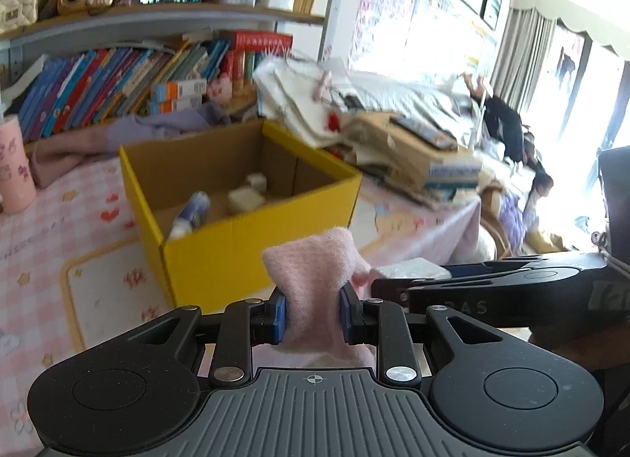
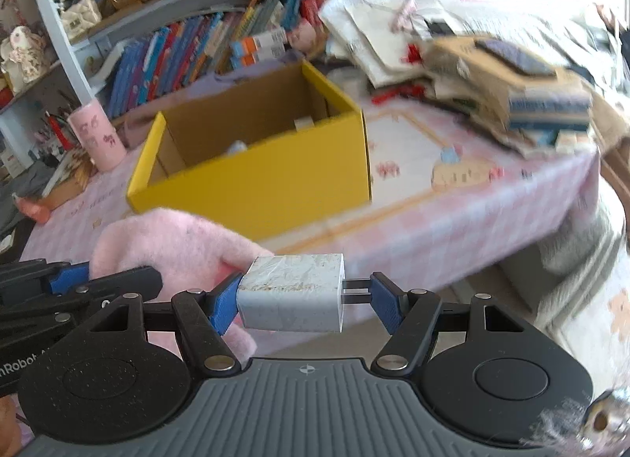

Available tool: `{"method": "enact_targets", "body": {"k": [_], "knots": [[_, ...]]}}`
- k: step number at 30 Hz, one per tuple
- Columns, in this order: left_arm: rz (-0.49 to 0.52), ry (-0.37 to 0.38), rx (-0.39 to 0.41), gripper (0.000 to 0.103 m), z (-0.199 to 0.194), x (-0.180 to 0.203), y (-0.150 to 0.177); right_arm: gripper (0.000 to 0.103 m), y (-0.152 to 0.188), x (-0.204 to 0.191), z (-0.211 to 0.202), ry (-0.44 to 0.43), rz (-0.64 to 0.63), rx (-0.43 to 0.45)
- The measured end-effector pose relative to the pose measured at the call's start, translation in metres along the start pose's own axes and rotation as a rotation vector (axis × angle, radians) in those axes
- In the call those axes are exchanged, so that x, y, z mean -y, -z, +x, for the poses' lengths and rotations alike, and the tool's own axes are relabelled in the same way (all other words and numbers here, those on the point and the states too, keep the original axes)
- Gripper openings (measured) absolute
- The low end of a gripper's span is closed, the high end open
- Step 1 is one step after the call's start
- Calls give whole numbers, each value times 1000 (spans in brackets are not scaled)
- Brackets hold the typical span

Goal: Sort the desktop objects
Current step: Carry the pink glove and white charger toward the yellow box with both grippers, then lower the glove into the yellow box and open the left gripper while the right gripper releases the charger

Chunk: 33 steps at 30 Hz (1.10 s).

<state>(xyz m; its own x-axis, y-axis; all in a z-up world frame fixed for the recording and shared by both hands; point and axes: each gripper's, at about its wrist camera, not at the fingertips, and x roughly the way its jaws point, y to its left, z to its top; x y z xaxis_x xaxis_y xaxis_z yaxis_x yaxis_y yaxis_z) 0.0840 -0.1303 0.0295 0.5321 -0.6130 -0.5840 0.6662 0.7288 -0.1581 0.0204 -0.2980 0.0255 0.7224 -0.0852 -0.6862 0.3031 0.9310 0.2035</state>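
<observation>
My left gripper (image 1: pixel 313 317) is shut on a soft pink cloth (image 1: pixel 315 279), squeezed between its blue pads in front of the yellow cardboard box (image 1: pixel 252 256). My right gripper (image 2: pixel 301 295) is shut on a white plug-in charger (image 2: pixel 293 293), held lengthwise with its metal prongs against the right pad. In the right wrist view the pink cloth (image 2: pixel 165 244) and the left gripper's fingers (image 2: pixel 67 274) show at the left. The box (image 2: pixel 267 177) stands open on the pink checked tablecloth (image 2: pixel 453 205). A small bottle (image 1: pixel 191 214) and white blocks (image 1: pixel 246 199) lie inside it.
A bookshelf (image 1: pixel 118 82) packed with books runs behind the table. A pink cup (image 1: pixel 13 169) stands at the far left. A pile of bags, papers and a cardboard carton (image 1: pixel 417 149) crowds the right end of the table, whose edge (image 2: pixel 512 244) drops off at the right.
</observation>
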Motion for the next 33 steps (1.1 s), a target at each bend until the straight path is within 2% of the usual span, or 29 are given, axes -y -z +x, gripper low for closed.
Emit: {"method": "enact_targets", "body": {"k": [9, 14, 18, 22, 25, 33], "knots": [[-55, -75, 96, 25, 14, 5, -41, 66, -62, 7, 14, -110, -129, 99], [-75, -150, 141, 25, 23, 3, -59, 66, -95, 10, 29, -180, -180, 134], [-40, -232, 166, 25, 38, -3, -74, 66, -114, 8, 49, -226, -223, 140], [-37, -305, 134, 25, 63, -19, -84, 66, -135, 3, 82, -265, -287, 115], [-53, -344, 81, 26, 87, -32, -86, 66, -147, -4, 111, -271, -364, 85], [-56, -381, -104, 28, 142, -57, -74, 66, -159, -20, 185, -249, -551, -67]]}}
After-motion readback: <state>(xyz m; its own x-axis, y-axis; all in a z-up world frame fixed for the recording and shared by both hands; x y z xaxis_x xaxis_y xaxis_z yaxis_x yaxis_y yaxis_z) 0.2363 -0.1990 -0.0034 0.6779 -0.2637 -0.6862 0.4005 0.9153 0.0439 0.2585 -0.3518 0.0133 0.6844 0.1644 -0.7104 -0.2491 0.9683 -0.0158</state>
